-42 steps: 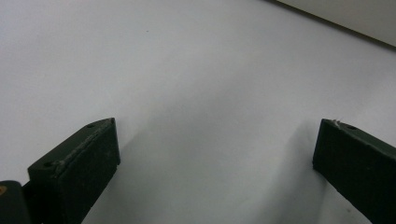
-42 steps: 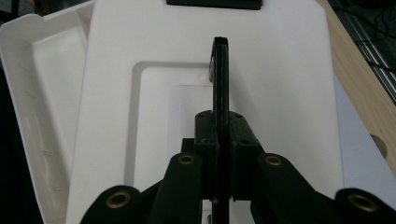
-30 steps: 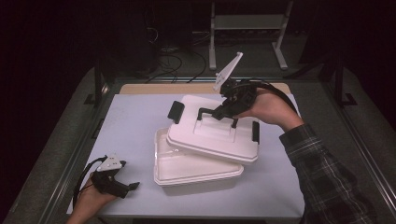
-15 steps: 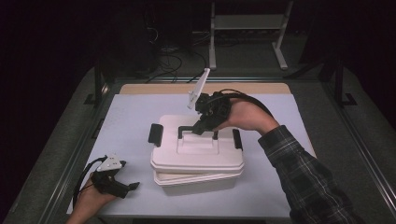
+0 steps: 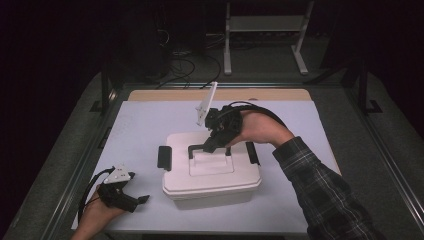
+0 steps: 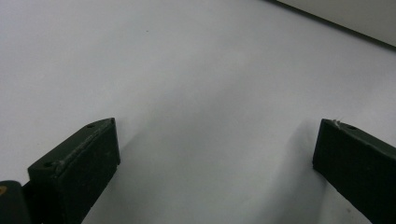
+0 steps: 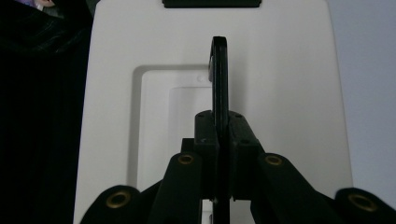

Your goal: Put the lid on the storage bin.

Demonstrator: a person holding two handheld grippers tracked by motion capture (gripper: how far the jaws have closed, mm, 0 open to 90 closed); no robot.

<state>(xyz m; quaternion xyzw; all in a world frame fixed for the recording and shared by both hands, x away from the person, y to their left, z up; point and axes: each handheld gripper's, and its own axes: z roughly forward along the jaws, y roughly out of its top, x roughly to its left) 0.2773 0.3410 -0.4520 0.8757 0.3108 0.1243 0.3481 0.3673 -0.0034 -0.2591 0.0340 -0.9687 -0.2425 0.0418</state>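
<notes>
The white box (image 5: pixel 212 177) sits mid-table w/ its lid (image 5: pixel 200 167) squarely on top. Right gripper (image 5: pixel 216 142) is over the lid's centre, jaws clamped tight on the black handle (image 7: pixel 219 70) (standing upright betw. them). Left gripper (image 5: pixel 131 199) rests on the mat near the box's left front corner, jaws spread wide, nothing betw. them.

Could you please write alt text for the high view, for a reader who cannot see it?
The right tool grips the black handle of a white lidded box on a pale table. The left tool rests open near the table's front left corner.
</notes>
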